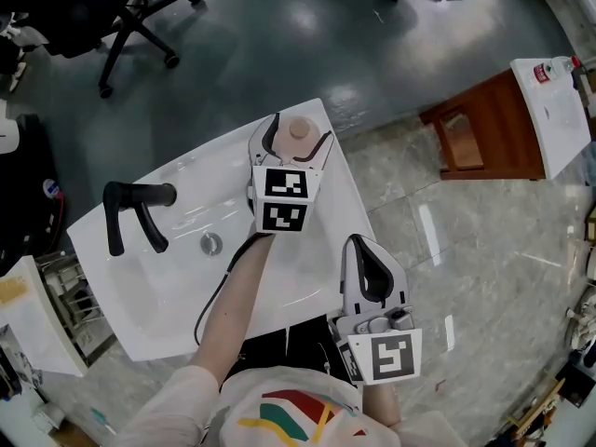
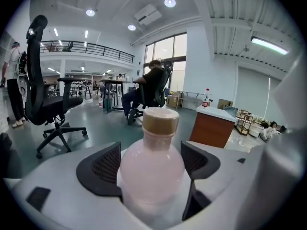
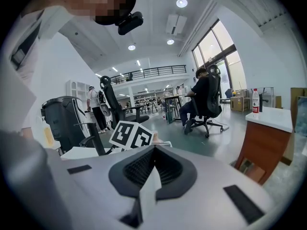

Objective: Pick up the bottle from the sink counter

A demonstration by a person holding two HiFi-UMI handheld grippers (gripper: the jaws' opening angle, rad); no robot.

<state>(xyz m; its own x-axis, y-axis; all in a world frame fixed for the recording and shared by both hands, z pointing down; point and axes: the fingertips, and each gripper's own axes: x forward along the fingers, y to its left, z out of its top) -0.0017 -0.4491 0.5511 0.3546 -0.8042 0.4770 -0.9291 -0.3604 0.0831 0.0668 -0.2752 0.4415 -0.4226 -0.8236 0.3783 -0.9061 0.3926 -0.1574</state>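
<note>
A pale pink bottle with a tan cap stands upright at the far right corner of the white sink counter. My left gripper reaches over the counter and its jaws stand wide on either side of the bottle. In the left gripper view the bottle fills the space between the dark pads, with a small gap showing on the right side. My right gripper hangs off the counter's front right edge. In the right gripper view its jaws meet with nothing between them.
A black faucet and a round drain sit at the basin's left. A wooden cabinet with a white top stands to the right on the marble floor, with a bottle on it. A black office chair is behind the counter.
</note>
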